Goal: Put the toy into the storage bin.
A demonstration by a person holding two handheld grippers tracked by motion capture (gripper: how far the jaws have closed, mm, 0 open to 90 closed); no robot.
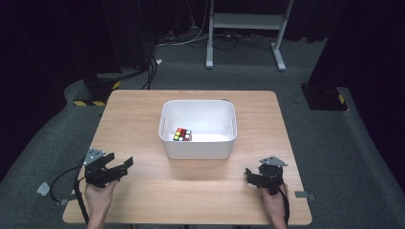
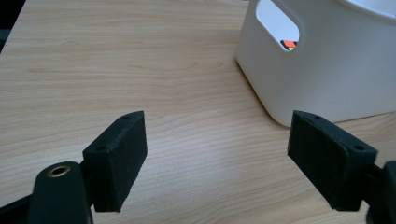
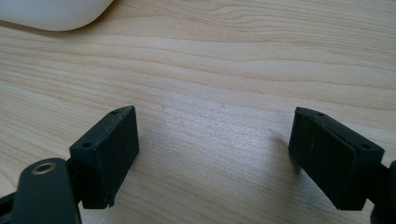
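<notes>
Down at the near edge of the wooden table (image 1: 143, 119), the left gripper (image 1: 119, 167) sits in the person's left hand (image 1: 99, 196), jaws spread wide with nothing between them, angled toward the middle. Over on the near right, the right gripper (image 1: 251, 175) is held by the right hand (image 1: 273, 204), its jaws likewise wide apart and empty above bare wood. A cable (image 1: 59, 179) loops off the left gripper over the table's near-left edge. Moving farther in, a white bin (image 1: 198, 143) stands at the table's centre, well apart from both grippers. Inside, on its near-left floor, lies a colourful puzzle cube (image 1: 182, 134). The left gripper view catches that cube through the bin's handle cutout (image 2: 279, 25). Beyond the table, a white desk frame (image 1: 246, 21) stands on grey carpet.
</notes>
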